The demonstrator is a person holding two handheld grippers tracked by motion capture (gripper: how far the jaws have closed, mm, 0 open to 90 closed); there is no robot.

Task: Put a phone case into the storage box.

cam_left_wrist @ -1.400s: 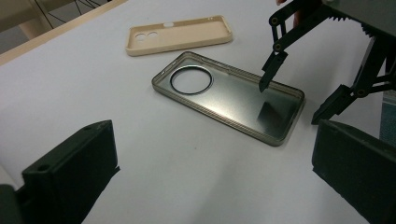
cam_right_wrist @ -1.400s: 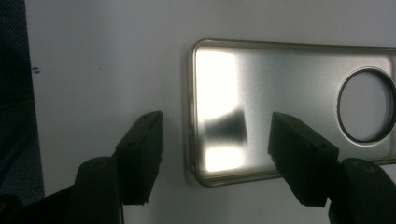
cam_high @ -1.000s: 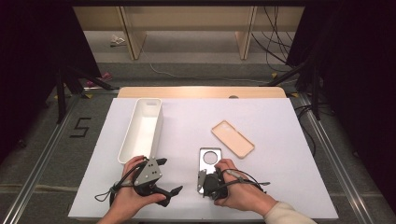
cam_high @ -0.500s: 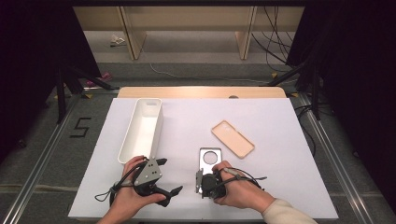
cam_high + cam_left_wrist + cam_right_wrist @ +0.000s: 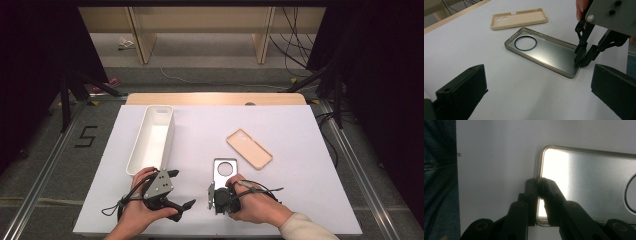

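Grey phone case [image 5: 224, 170] lies flat on the white counter [image 5: 300, 150], near the front edge. Left of it, the left tongs [image 5: 181, 190] rest released, jaws wide apart, beside a white bin [image 5: 152, 137]. The right tongs [image 5: 538, 185] are clenched on the case's near rim. A tan case [image 5: 249, 148] lies farther right.
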